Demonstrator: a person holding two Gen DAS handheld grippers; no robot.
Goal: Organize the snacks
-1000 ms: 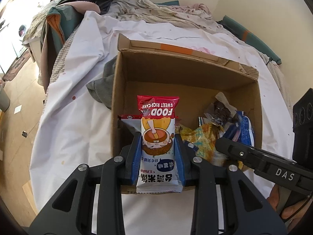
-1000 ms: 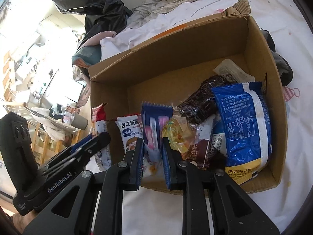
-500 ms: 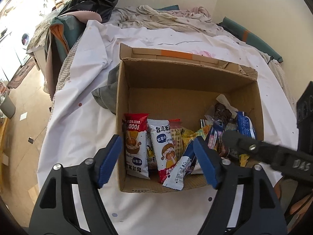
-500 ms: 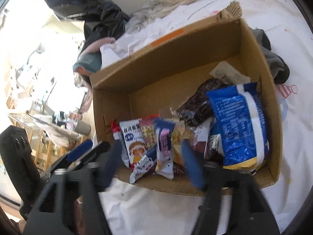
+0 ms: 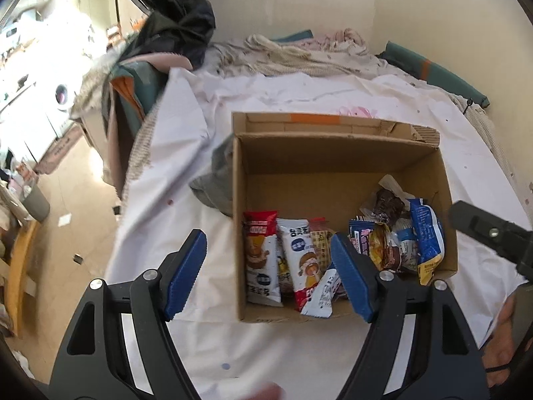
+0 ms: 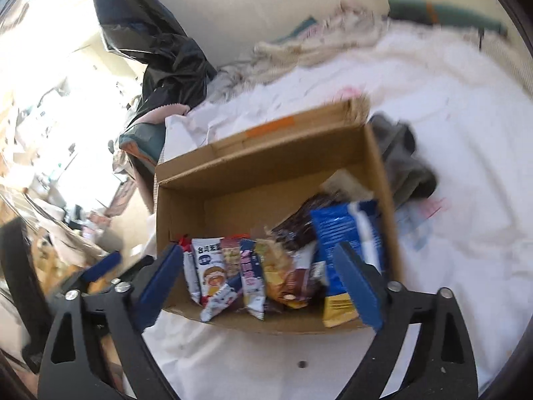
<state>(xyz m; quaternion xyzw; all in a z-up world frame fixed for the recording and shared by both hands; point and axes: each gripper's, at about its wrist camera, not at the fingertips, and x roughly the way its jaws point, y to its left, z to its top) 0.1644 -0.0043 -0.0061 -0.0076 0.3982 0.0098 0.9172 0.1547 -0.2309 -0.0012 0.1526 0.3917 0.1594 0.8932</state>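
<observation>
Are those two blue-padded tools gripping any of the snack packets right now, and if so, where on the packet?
Neither. The left tool and the right tool both stand wide open with nothing between their pads; the snack packets lie loose in the cardboard box.

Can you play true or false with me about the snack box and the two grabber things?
1. The brown cardboard box sits on a white sheet. True.
2. The left gripper squeezes a snack. False: its blue pads are wide apart, holding nothing.
3. The snack packets stand along the box's near wall. True.
4. The big blue snack bag lies outside the box. False: it is inside, at the right end.
5. The right gripper is open. True.
6. The box is packed full. False: its far half shows bare cardboard.
</observation>
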